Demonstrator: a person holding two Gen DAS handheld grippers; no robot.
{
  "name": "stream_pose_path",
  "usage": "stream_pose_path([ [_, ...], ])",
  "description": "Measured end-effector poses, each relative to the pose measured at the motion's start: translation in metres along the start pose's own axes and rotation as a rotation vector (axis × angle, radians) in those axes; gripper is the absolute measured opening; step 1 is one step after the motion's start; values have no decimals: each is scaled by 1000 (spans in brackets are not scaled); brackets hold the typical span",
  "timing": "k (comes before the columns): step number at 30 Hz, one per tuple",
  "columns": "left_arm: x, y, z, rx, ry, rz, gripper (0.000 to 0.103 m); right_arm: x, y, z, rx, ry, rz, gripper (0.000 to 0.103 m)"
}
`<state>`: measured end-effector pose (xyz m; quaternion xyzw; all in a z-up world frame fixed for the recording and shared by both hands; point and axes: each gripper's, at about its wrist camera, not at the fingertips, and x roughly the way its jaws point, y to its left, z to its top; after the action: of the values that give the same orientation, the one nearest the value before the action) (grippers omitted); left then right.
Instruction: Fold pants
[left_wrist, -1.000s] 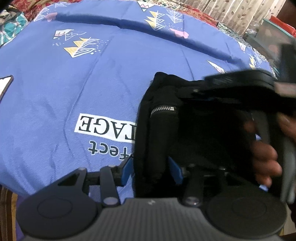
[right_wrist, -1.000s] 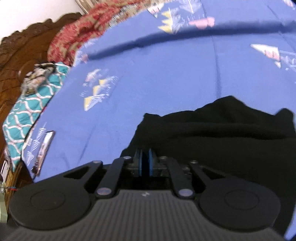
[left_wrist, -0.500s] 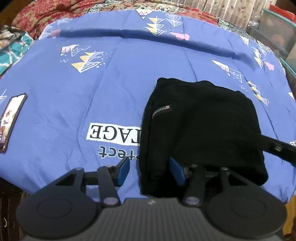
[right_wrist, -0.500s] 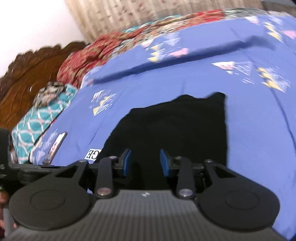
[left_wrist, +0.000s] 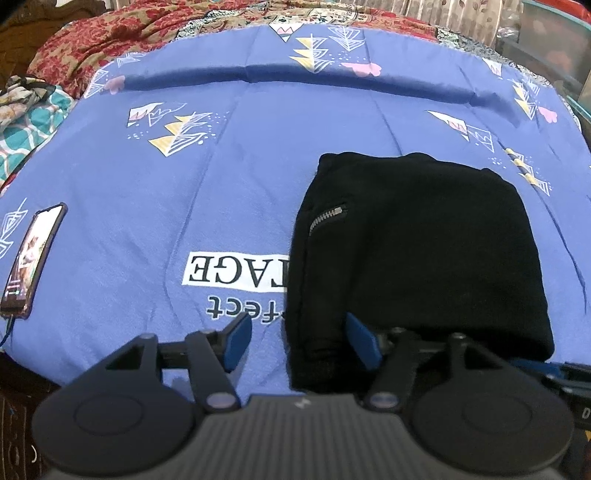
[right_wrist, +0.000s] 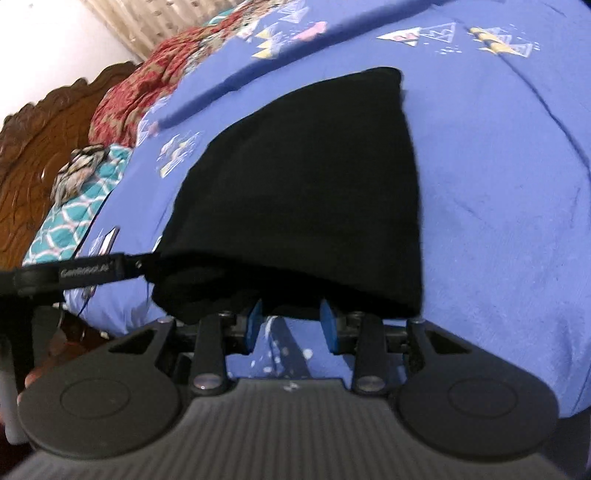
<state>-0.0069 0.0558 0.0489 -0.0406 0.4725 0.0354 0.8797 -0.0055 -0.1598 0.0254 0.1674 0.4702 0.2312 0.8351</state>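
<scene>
On the blue bedspread (left_wrist: 258, 155), seen from the left wrist camera, the black pants (left_wrist: 413, 251) lie as a compact, roughly rectangular bundle, just right of the printed white label (left_wrist: 232, 272) on the cloth. A zipped pocket (left_wrist: 327, 218) shows near the bundle's left edge, and the layers look stacked with a rounded fold along the right side. The left gripper (left_wrist: 299, 341) has its blue pads spread wide; the near left corner of the pants sits between them, but nothing is pinched, and the left pad stands apart from the cloth. A phone (left_wrist: 31, 254) lies well to the left of the pants, near the bedspread's edge.

From the right wrist camera, the same pants (right_wrist: 310, 184) fill the middle of the view, their near edge hanging just above the right gripper (right_wrist: 290, 326). Its pads are spread too, with bare blue bedspread (right_wrist: 498, 184) visible between them and no fabric caught. A black strap (right_wrist: 74, 275) crosses at the left, touching the pants' near left corner.

My judgement: the folding is essentially finished, since the garment is already a small tidy packet and both tongs are free of it. What may remain is only smoothing the near edge, where the layers look slightly uneven, or drawing the grippers away.
</scene>
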Motion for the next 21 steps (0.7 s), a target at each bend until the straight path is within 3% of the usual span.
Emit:
stream_pose_path([
  [18, -11, 3, -5, 13, -17, 4, 64, -23, 15, -2, -109, -108, 50, 46],
  [21, -15, 8, -10, 17, -24, -7, 75, -23, 14, -2, -107, -120, 49, 51],
])
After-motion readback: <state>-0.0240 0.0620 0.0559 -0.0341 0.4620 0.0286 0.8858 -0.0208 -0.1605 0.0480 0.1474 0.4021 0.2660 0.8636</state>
